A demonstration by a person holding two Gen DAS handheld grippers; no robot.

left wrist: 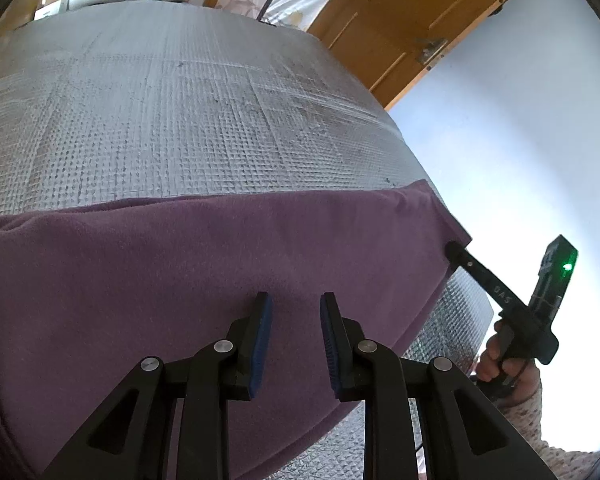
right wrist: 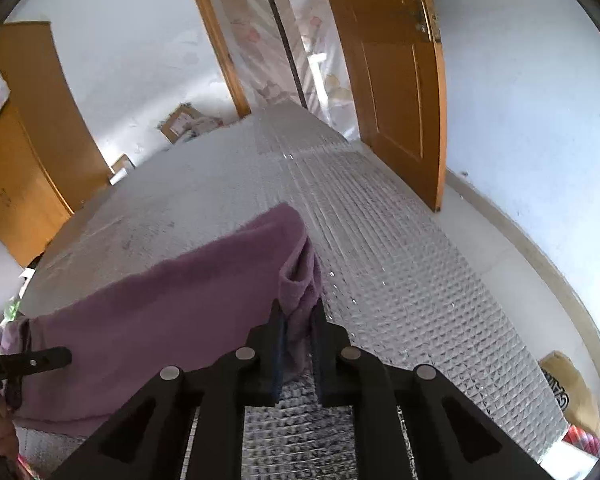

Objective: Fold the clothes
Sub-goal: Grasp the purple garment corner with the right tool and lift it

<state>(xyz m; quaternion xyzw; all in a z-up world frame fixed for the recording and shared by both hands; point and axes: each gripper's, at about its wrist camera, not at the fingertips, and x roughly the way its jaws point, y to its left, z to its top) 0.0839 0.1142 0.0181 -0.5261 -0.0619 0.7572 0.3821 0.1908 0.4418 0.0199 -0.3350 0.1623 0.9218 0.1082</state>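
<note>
only the left wrist view is showing the right gripper (left wrist: pixel 454 249) from outside, a hand (left wrist: pixel 500 364) holding it, its tip biting the corner of the purple fleece garment (left wrist: pixel 220 264). the left gripper (left wrist: pixel 296 306) is hovering over the cloth with jaws spread, holding nothing. the right wrist view is showing the jaws pinching a bunched fold (right wrist: pixel 300 312). the garment is lying across the silver embossed foil mat (right wrist: pixel 400 272), with an orange wooden door (right wrist: pixel 392 72) standing beyond.

A home room: orange wooden doors (right wrist: pixel 392 80), white plastered walls (right wrist: pixel 532 92), cardboard boxes (right wrist: pixel 180 122) on the floor, a floral curtain (right wrist: pixel 260 52) in the doorway.
</note>
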